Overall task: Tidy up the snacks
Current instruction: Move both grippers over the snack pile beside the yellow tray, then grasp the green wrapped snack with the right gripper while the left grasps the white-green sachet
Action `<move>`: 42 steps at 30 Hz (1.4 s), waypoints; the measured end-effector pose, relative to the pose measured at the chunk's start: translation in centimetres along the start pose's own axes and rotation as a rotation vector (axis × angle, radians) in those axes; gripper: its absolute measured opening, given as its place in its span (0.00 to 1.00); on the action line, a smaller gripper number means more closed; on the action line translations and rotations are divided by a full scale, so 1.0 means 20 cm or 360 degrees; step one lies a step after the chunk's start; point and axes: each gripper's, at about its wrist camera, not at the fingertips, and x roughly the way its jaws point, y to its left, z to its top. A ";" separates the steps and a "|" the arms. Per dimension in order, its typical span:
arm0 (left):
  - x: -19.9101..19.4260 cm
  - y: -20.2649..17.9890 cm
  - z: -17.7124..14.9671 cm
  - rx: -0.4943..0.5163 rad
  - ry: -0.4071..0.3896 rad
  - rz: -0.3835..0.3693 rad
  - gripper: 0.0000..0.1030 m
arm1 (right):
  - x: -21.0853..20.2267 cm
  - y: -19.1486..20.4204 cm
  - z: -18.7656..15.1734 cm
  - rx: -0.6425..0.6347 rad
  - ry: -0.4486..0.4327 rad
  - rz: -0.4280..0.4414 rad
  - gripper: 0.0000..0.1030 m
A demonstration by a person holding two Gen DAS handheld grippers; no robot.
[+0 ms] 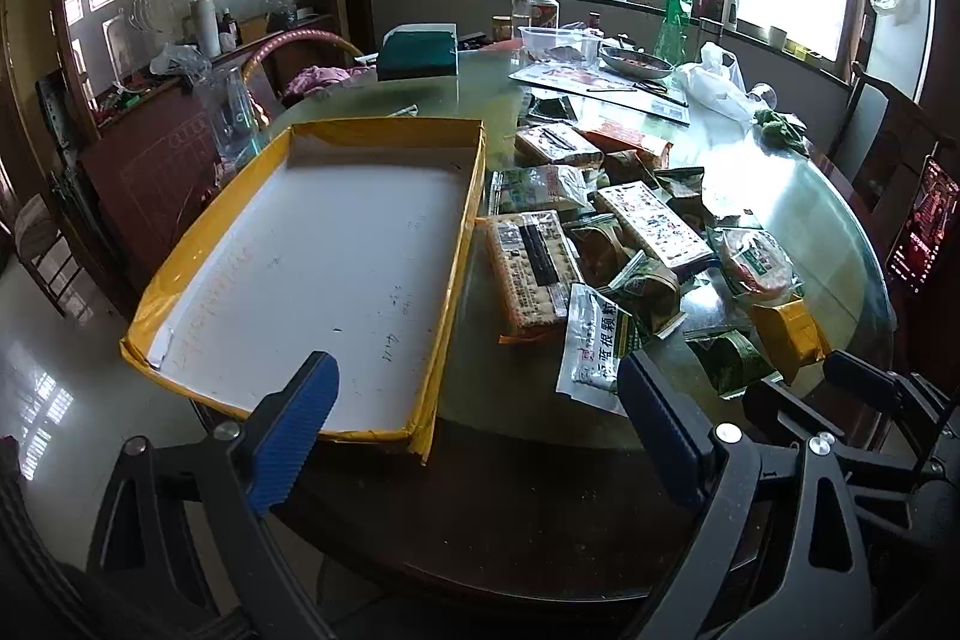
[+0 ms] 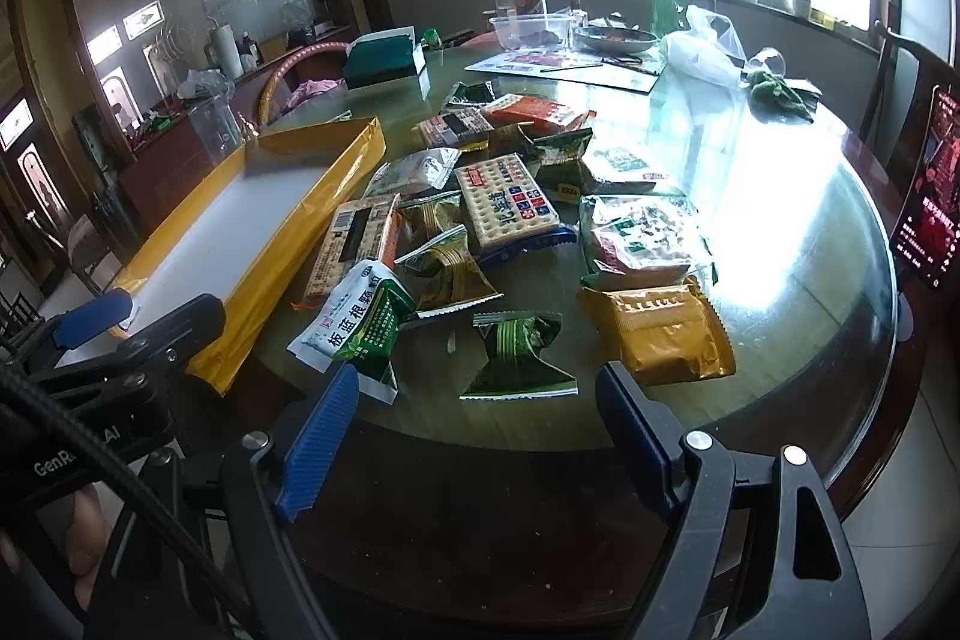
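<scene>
A shallow yellow box lid [image 1: 462, 244] with a white inside lies empty on the round glass-topped table; it also shows in the right wrist view [image 2: 288, 244]. A pile of snack packets lies right of it: cracker packs [image 1: 528, 274] [image 2: 507, 202], a white and green sachet [image 1: 591, 346] [image 2: 354, 322], green wrapped packets [image 2: 519, 355], a gold bag [image 2: 666, 334]. My left gripper [image 1: 480, 430] is open and empty at the box's near edge. My right gripper [image 2: 480, 430] is open and empty, just short of the green packet.
At the far side of the table [image 2: 780, 232] stand a green box [image 1: 417, 55], a clear tub [image 1: 558, 40], a metal dish [image 1: 636, 61], bottles [image 1: 672, 16] and a plastic bag [image 1: 714, 82]. A phone [image 2: 927, 196] stands at the right. Chairs surround the table.
</scene>
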 end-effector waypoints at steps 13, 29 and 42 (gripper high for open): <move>0.03 -0.02 -0.03 0.0046 0.0040 -0.0042 0.91 | 0.02 -0.07 -0.01 0.0063 0.0001 0.0039 0.78; 0.13 -0.07 -0.01 0.0110 0.0099 -0.0053 0.91 | 0.16 -0.07 0.03 0.0052 0.0080 0.0067 0.59; 0.15 -0.07 0.02 0.0120 0.0130 -0.0061 0.91 | 0.18 -0.06 0.07 0.0051 0.0083 0.0078 0.56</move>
